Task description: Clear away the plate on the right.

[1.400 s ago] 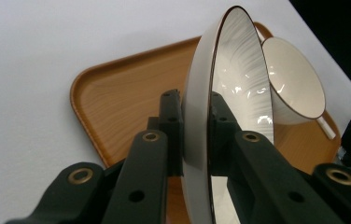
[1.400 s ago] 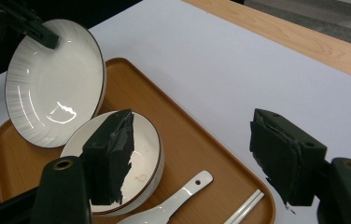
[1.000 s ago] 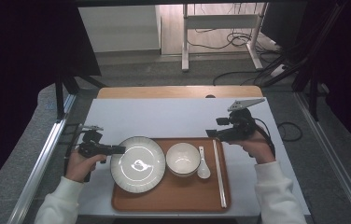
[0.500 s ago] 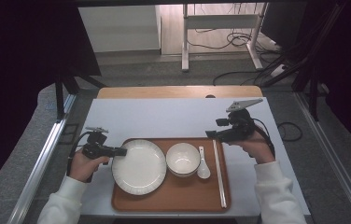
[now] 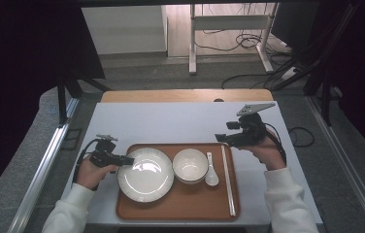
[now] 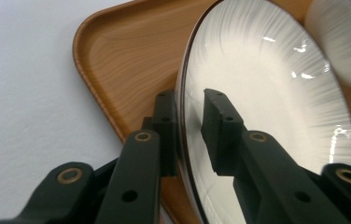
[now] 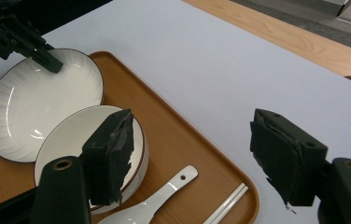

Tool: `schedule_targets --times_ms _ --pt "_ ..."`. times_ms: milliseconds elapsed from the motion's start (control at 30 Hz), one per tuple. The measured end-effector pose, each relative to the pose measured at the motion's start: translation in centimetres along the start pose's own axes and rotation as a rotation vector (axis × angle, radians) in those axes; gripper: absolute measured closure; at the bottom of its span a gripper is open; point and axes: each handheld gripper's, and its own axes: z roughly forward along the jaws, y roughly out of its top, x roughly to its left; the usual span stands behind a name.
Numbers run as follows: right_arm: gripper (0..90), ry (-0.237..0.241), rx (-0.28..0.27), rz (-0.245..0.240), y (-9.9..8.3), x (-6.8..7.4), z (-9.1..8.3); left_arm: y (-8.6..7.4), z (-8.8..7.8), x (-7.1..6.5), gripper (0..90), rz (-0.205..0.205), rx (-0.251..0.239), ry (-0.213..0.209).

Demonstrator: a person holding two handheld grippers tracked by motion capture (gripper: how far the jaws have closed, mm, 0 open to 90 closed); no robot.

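Observation:
A white ribbed plate (image 5: 145, 177) (image 6: 267, 93) (image 7: 33, 102) lies at the left of a brown wooden tray (image 5: 180, 208) (image 6: 127, 56). My left gripper (image 5: 127, 159) (image 6: 190, 100) straddles the plate's left rim. Its jaws have just been opening: the outer one rests by the rim and the inner pad stands off the plate's face. Beside the plate sit a white bowl (image 5: 190, 165) (image 7: 66, 135), a white spoon (image 5: 210, 171) (image 7: 150, 205) and white chopsticks (image 5: 228, 179) (image 7: 227, 203). My right gripper (image 5: 219, 137) (image 7: 192, 140) hovers open over the tray's back right corner, with nothing between its jaws.
The tray sits at the front of a white table top (image 5: 180, 121), which has a wooden strip (image 5: 185, 95) along its far edge. Metal rails (image 5: 49, 160) run down both sides of the table. Cables (image 5: 248, 43) lie on the floor beyond.
My left hand has edged a little toward the tray, and the glare on the plate has shifted. The right hand has kept still.

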Motion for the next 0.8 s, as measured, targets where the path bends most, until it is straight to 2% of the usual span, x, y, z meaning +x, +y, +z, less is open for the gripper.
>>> schedule_targets --times_ms 67,100,200,233,300,467,567,633,667,700,733,767,800 --pt "29.9 0.002 0.001 -0.002 0.0 0.0 0.0 0.0 0.1 0.0 74.2 -0.001 0.007 0.003" --pt "29.9 0.002 0.004 -0.003 0.0 0.0 0.0 0.0 0.0 0.2 73.7 0.025 0.034 0.011" --pt "29.9 0.002 0.006 -0.002 0.0 0.0 0.1 0.0 0.3 -0.1 72.8 0.002 0.015 0.021" --pt "29.9 0.001 0.007 -0.002 0.0 0.0 0.1 0.0 0.2 0.1 72.8 0.027 0.039 0.03" --pt "29.9 0.0 0.01 0.0 0.0 0.0 0.1 0.0 0.3 0.1 71.0 0.026 0.042 0.043" --pt "29.8 0.004 0.016 -0.004 -0.1 0.0 0.2 -0.1 0.7 0.2 68.1 0.031 0.073 0.047" --pt "29.8 0.003 0.017 -0.003 -0.2 -0.2 0.2 0.0 0.7 0.3 66.5 0.025 0.068 0.038" --pt "29.8 0.002 0.017 0.0 -0.2 -0.3 0.2 0.0 0.5 0.3 64.5 0.023 0.053 0.029" --pt "29.8 0.001 0.015 0.001 -0.2 -0.4 0.1 0.1 0.1 0.1 58.9 0.007 0.002 0.024" --pt "29.8 0.001 0.015 0.001 -0.2 -0.4 0.1 0.1 0.1 0.1 55.1 0.007 0.002 0.024" --pt "29.8 0.001 0.015 0.004 -0.2 -0.4 0.1 0.3 -0.5 0.1 55.1 0.036 0.003 0.03" --pt "29.8 0.002 0.012 0.005 -0.3 -0.5 0.0 0.4 -0.8 -0.1 50.9 0.036 -0.014 0.037" --pt "29.8 0.004 0.01 0.009 -0.3 -0.6 0.0 0.7 -1.4 -0.4 44.0 0.042 -0.046 0.061"
